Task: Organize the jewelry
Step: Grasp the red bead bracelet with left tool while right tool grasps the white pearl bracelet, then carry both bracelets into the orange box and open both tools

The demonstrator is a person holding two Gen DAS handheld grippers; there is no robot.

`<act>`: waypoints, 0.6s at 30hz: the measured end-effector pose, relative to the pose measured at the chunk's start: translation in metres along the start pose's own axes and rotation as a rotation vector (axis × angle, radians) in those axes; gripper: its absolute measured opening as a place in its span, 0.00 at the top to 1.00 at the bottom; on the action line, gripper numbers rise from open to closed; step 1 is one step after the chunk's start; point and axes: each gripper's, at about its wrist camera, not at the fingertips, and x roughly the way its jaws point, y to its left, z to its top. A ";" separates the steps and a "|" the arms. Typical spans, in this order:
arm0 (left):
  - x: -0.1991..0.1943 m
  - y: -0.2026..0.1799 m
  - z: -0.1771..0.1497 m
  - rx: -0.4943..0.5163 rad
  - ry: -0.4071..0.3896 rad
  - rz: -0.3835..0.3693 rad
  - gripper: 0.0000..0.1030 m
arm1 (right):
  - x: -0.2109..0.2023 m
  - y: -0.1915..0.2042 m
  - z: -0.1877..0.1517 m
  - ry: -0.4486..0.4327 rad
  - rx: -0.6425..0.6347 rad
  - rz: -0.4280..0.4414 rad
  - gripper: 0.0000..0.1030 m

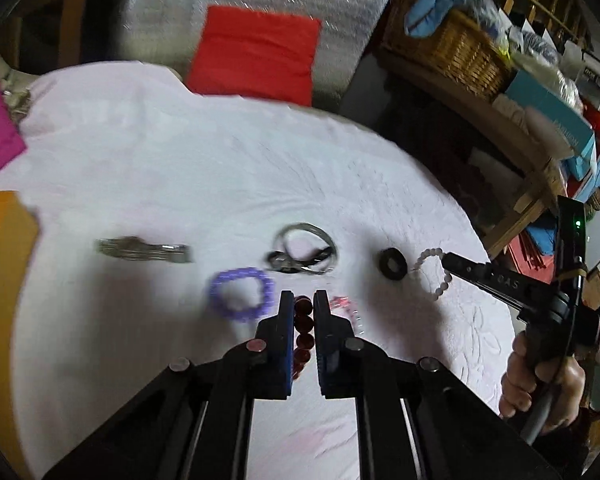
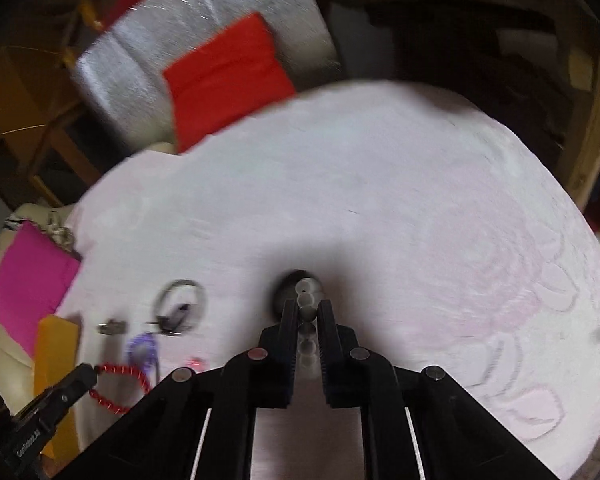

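We are working the pick-up step of sorting the jewelry: each claw is clamped on a bracelet taken from the scatter on the white-covered table (image 1: 180, 152). Our left claw (image 1: 303, 300) is gripping a dark red bead bracelet (image 1: 303, 338), its strand running straight back between the pads along the line the claw points, and in the right wrist view its loop is hanging clear of the cloth. Our right claw (image 2: 309, 308) is pinching a pale bead bracelet (image 2: 306, 300), whose beads likewise are lining up along the claw's axis, while from the left view its loop is drooping from the tips just beside a black ring (image 1: 392, 264). Still lying flat are a purple bracelet (image 1: 240, 294), a silver bangle (image 1: 306, 246) with a dark piece against it, a silver clasp-like piece (image 1: 144, 250) and a blurred pink item (image 1: 342, 304). We judge the next move is carrying both bracelets to a chosen spot, perhaps toward the orange box (image 1: 2, 240) at the left edge, and setting them down without tangling; no organizer is clearly showing.
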 end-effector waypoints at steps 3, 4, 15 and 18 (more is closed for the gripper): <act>-0.031 0.017 -0.003 -0.012 -0.035 0.025 0.91 | -0.010 0.024 -0.004 -0.043 -0.014 0.057 0.89; -0.043 0.024 -0.004 -0.018 -0.046 0.038 0.91 | -0.014 0.030 -0.007 -0.055 -0.016 0.087 0.89; -0.156 0.132 -0.011 -0.115 -0.157 0.264 0.91 | -0.010 0.160 -0.050 0.027 -0.111 0.438 0.89; -0.178 0.164 -0.016 -0.136 -0.179 0.329 0.91 | -0.003 0.207 -0.066 0.076 -0.156 0.530 0.89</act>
